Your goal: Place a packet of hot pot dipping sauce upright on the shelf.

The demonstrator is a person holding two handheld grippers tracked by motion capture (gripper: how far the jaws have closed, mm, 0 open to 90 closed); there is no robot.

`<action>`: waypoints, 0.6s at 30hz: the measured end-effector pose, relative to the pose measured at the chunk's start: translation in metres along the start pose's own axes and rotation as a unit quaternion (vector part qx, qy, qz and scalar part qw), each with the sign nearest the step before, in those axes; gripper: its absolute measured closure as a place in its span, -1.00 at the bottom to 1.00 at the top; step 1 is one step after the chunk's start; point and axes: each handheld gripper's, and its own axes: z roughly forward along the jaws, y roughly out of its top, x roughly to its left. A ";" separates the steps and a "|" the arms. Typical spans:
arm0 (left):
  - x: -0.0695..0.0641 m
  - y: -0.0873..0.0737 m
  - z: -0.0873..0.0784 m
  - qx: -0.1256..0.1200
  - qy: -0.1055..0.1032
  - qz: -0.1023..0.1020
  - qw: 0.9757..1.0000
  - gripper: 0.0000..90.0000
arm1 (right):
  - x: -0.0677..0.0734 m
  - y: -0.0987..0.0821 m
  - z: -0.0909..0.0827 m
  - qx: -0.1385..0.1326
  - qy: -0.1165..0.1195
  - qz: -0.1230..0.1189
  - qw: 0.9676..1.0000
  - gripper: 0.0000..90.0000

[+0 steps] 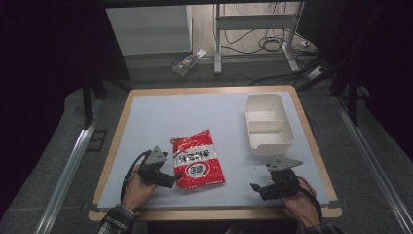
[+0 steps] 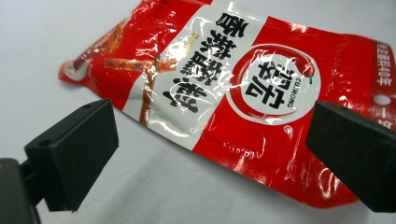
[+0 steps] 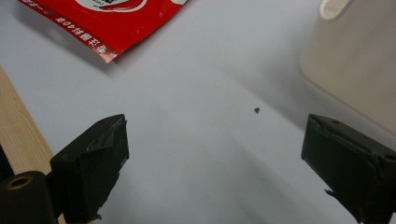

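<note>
- A red and white snack packet (image 1: 198, 159) with black Chinese characters lies flat on the pale sheet covering the tabletop (image 1: 195, 112), toward the near edge and left of centre.
- In the left gripper view the packet (image 2: 243, 88) lies just ahead of the jaws, its glossy film wrinkled; a round logo reads "CUIHONG" and a small hang hole sits near one short edge.
- The left claw (image 1: 171, 179), held in the person's left hand (image 1: 136, 190), sits low at the packet's near left corner. Its jaws are spread wide, one on each side of the packet's lower edge, pinching nothing.
- The right claw (image 1: 258, 189), in the right hand (image 1: 302, 204), rests over bare sheet near the front right of the tabletop, well apart from the packet. Its jaws are also spread wide and hold nothing.
- A cream plastic container (image 1: 269, 123) with two compartments stands at the far right of the tabletop, just beyond the right claw; its side (image 3: 355, 60) shows in the right gripper view.
- A tiny dark speck (image 3: 256, 110) lies on the sheet between the right claw and the container.
- A corner of the packet (image 3: 107, 28) shows at the top left of the right gripper view.
</note>
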 end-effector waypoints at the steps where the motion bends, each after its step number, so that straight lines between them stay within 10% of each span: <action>1: 0.001 0.000 0.001 -0.001 0.000 -0.001 1.000 -0.94 | -0.001 0.000 0.000 0.001 0.002 0.002 1.000 -0.84; 18: -0.002 0.012 0.008 0.027 0.003 -0.003 1.000 -0.89 | -0.003 -0.001 0.002 -0.003 0.006 0.001 1.000 -0.84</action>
